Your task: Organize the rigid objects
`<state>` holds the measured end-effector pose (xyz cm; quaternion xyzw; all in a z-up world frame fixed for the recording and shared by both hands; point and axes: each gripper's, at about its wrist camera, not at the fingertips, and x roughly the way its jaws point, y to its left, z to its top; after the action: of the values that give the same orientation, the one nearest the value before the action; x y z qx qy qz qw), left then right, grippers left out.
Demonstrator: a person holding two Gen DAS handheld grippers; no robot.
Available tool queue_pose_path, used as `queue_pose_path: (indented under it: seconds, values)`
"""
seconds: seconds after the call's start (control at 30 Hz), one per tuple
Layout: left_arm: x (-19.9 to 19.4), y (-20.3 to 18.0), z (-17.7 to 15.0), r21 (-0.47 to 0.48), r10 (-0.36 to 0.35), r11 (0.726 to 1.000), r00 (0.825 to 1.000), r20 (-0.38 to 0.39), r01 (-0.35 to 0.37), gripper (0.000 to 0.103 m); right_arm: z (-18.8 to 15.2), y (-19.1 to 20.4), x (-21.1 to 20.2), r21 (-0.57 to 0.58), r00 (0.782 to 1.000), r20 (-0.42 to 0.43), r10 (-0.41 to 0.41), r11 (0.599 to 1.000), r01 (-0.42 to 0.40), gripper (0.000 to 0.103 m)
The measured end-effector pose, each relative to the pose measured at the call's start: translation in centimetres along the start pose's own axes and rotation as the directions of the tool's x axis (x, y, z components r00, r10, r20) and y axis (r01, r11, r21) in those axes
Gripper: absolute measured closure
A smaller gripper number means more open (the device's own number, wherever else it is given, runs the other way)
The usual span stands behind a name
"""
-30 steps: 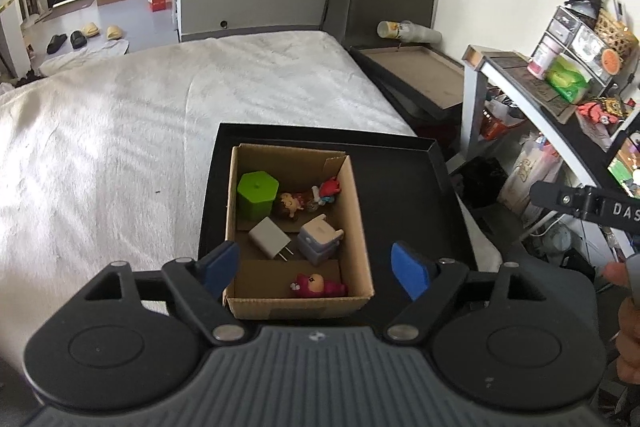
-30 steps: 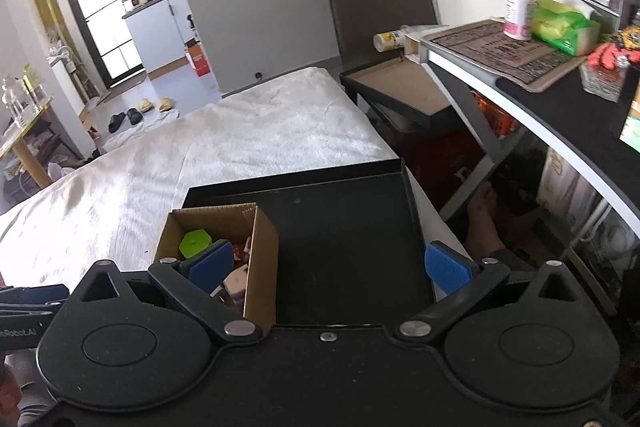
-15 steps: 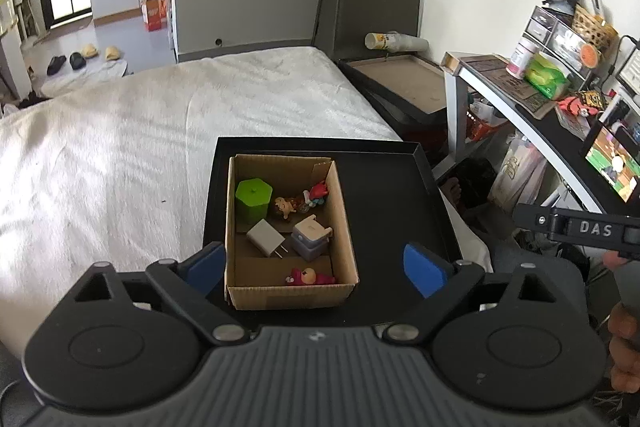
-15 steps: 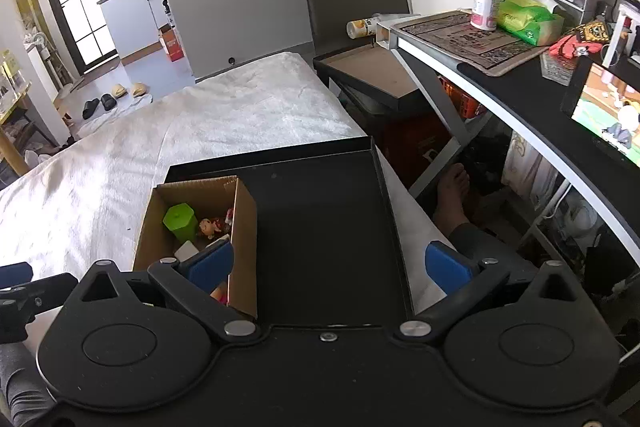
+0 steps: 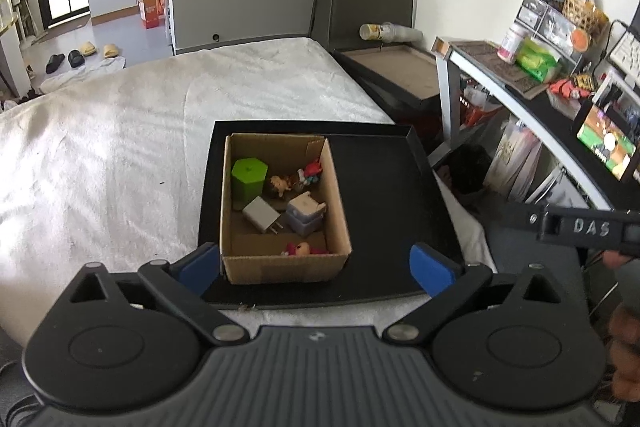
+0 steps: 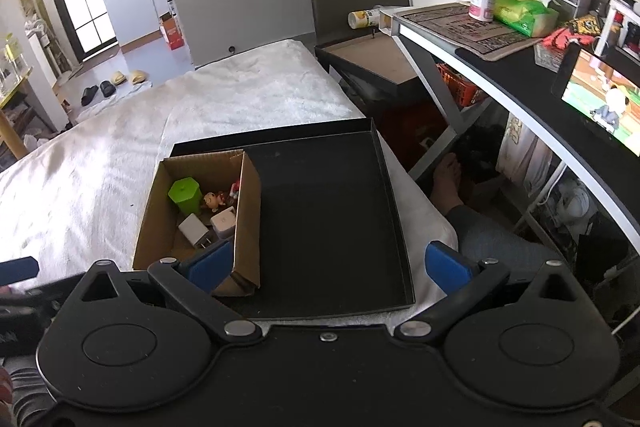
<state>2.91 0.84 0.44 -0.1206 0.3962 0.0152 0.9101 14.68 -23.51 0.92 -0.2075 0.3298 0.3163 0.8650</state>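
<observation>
A cardboard box [image 5: 280, 267] sits in the left half of a black tray [image 5: 392, 211] on the bed. Inside lie a green hexagonal block [image 5: 248, 177], a white charger [image 5: 262, 215], a grey-white cube [image 5: 304, 213] and small figurines [image 5: 302, 249]. The box [image 6: 246, 219] and tray [image 6: 332, 219] also show in the right wrist view. My left gripper [image 5: 316, 267] is open and empty, above the box's near end. My right gripper [image 6: 328, 265] is open and empty, above the tray's near edge.
The white bedcover [image 5: 100, 155] spreads left and behind the tray. A desk [image 6: 500, 75] with a screen, tissue pack and bottle stands on the right. A brown tray [image 5: 396, 71] and a chair lie beyond. A person's foot [image 6: 448, 179] rests under the desk.
Both grippers have pulled back and up from the tray, so the box looks smaller and farther. Both stay open; the objects in the box have not moved.
</observation>
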Motion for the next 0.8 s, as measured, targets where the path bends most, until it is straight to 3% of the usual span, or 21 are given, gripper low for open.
queue_pose_path:
  seconds: [0.23,0.8]
  values:
    - [-0.7,0.1,-0.7,0.002,-0.004,1.000,1.000,0.004,0.004,0.002,-0.7,-0.4,-0.5,0.038,1.000,-0.014,-0.006,0.999,0.007,0.000]
    - [-1.8,0.3,-0.6,-0.030,-0.005,1.000,1.000,0.022,0.005,0.002,-1.2,0.6,-1.4,-0.039,1.000,0.014,0.000,0.999,0.000,0.000]
